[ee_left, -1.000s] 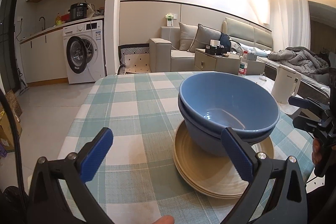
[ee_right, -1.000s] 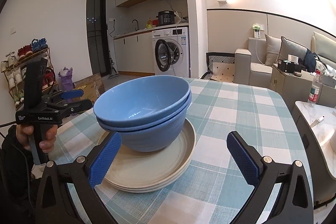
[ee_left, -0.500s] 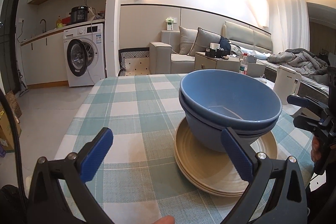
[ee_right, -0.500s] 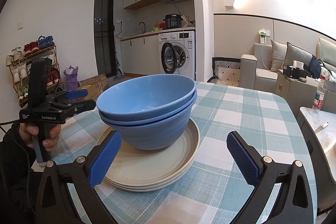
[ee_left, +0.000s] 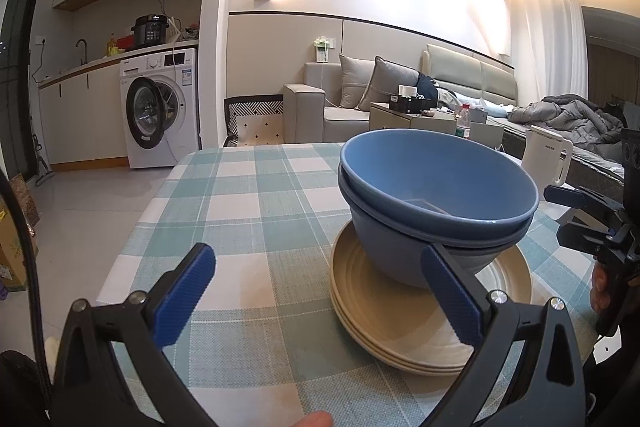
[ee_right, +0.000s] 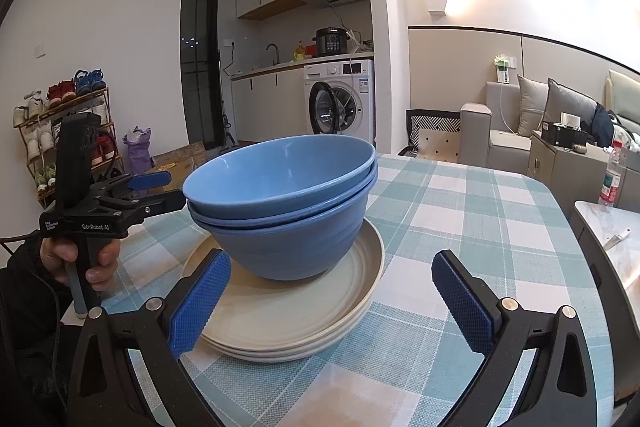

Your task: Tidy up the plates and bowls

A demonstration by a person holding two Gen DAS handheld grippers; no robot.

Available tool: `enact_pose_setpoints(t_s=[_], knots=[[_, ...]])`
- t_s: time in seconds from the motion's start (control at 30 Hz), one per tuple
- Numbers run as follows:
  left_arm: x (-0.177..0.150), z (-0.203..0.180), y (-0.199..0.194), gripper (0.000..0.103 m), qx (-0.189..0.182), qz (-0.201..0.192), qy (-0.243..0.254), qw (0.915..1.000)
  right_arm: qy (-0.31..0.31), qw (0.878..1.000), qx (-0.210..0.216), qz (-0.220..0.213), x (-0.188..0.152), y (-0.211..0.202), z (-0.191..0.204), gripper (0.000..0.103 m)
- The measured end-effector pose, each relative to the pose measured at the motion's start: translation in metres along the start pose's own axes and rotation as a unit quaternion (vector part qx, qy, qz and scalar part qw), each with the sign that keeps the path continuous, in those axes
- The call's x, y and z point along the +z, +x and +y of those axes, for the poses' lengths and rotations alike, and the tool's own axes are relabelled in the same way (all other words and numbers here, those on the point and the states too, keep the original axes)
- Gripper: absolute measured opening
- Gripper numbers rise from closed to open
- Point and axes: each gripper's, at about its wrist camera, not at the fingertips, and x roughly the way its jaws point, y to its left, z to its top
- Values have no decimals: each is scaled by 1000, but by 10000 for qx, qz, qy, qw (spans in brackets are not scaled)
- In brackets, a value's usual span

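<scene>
Tipping was judged the chief hazard: the two nested glossy blue ceramic bowls (ee_right: 286, 203) stood off-centre on the stack of shallow cream round plates (ee_right: 296, 311), and the upper bowl sat slightly askew in the lower, so a push against a rim from either tool could slide or rock the bowls off the plates. A second risk was the stack's place on the table covered by a teal-and-white checked cloth (ee_left: 248, 195): it stood close to the table's near edge, toward the right-hand side in the left wrist view, and a dragging contact could carry it over that edge. The cloth itself could also bunch under a shove.

The left gripper (ee_left: 316, 291) was released, its blue ribbed pads (ee_left: 184, 291) spread wide and grasping nothing; one pad overlapped the plates' rim in view, but contact could not be confirmed. The right gripper (ee_right: 330, 299) was likewise released and empty, one pad near the plates' rim.

The bowls appeared clean, smooth and empty, with faint ridges on the outer wall of the lower one. Three plates, evenly aligned, could be counted, with ringed inner faces. No chips or cracks were visible.
</scene>
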Motion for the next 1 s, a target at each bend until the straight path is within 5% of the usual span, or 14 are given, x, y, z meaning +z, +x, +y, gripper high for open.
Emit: enact_pose_setpoints(t_s=[1.0], knots=[[-1,-3,1,103,-19,-13,62,10000,-67,9998,142,-154,-3,-8,2,102]])
